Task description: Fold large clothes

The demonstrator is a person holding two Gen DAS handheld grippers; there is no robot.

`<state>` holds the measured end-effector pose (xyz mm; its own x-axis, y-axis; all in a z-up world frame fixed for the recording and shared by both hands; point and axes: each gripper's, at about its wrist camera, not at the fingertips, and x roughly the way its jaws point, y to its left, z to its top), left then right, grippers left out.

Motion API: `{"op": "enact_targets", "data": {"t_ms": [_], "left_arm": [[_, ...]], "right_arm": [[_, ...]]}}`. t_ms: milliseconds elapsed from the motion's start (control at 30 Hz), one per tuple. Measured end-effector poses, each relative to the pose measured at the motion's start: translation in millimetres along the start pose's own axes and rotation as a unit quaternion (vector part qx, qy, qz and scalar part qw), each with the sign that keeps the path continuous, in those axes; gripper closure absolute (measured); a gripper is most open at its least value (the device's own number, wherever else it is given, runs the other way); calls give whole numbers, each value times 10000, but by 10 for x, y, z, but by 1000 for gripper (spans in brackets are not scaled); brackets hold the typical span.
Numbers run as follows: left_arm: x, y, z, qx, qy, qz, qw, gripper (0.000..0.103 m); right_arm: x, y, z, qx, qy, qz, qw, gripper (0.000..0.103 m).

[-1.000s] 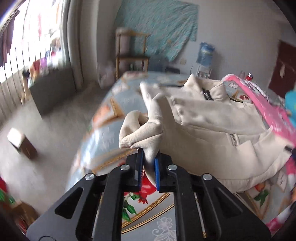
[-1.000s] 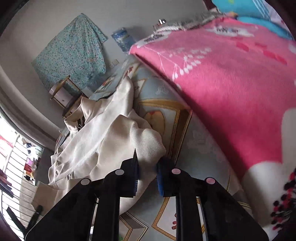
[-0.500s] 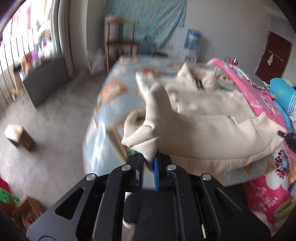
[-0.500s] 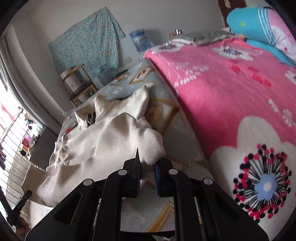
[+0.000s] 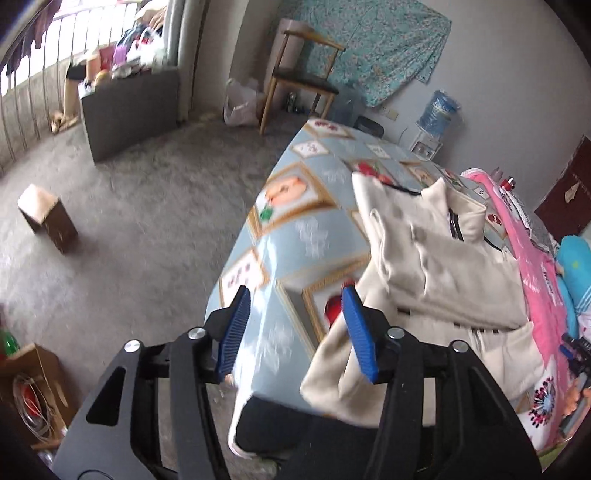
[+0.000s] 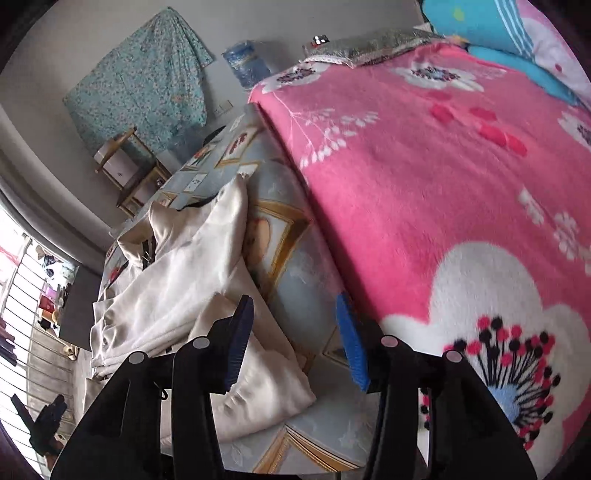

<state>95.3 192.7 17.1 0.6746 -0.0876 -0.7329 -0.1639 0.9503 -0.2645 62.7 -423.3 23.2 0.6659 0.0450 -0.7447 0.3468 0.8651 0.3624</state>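
A cream zip-up jacket [image 5: 436, 258] lies crumpled on the blue patterned bedsheet [image 5: 295, 221], one sleeve end hanging over the near bed edge. My left gripper [image 5: 295, 325] is open and empty, its right finger just beside the hanging sleeve. In the right wrist view the jacket [image 6: 177, 288] lies to the left on the sheet [image 6: 295, 273]. My right gripper [image 6: 293, 339] is open and empty, with its left finger over the jacket's near fold.
A pink flowered blanket [image 6: 443, 184] covers the bed's right side, with blue pillows [image 6: 491, 26] beyond. A wooden chair [image 5: 299, 74], a dark box [image 5: 129, 99], a small cardboard box [image 5: 48, 218] and grey floor lie left of the bed.
Both grippers have opened and let go of the jacket's cuffs. The sleeves have dropped onto the bed, and both grippers have pulled back toward the near bed edge.
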Motion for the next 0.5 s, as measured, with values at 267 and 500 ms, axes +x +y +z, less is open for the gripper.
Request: {"op": "enact_targets", "data": {"t_ms": [267,500], "left_arm": [[688,-984,935,838,850,-618,9909,32],[1668,-2119,1431,1571,1101,-542,9799,31]], "right_arm": [[667,1226,710,-1139,717,882,9870,43],[1706,2221,1214,-1773,1350,616,9729,43]]}}
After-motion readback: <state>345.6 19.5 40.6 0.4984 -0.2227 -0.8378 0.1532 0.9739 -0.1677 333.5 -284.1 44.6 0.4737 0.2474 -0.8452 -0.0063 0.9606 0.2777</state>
